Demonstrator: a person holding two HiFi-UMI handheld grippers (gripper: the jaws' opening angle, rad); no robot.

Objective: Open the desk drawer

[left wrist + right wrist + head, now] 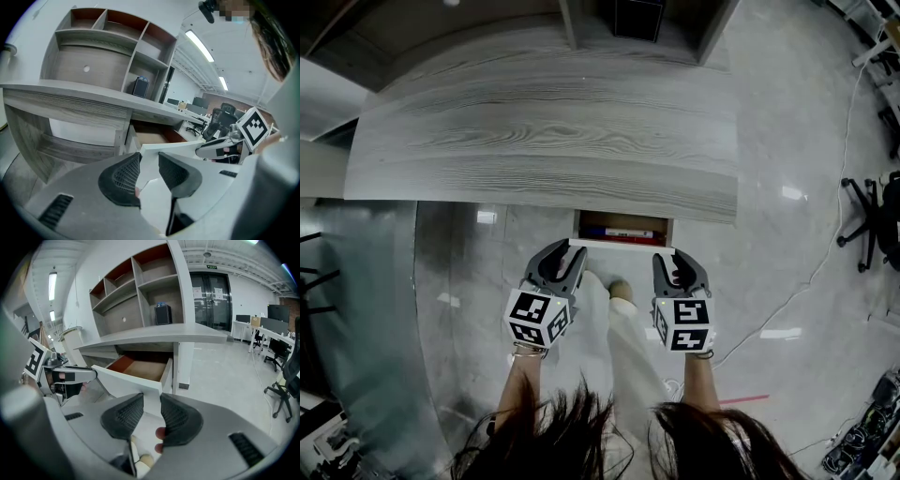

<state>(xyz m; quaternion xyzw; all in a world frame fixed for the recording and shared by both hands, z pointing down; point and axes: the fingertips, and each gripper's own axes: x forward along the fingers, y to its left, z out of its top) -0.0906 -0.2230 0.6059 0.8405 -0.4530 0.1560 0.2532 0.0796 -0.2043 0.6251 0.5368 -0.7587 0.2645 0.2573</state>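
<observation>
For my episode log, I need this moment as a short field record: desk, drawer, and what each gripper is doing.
desk: grey wood-grain top
drawer: partly pulled out from under the desk
drawer front: white panel, facing the person
left gripper: jaws closed on the drawer front's left end
right gripper: jaws closed on its right end
contents: red and blue flat items, too small to identify

The drawer [622, 230] is sticking out from under the tabletop's [544, 131] near edge. The left gripper [564, 255] is holding its front's left end between its jaws, the right gripper [675, 259] the right end. A shelf unit [140, 282] is standing behind the tabletop.
</observation>
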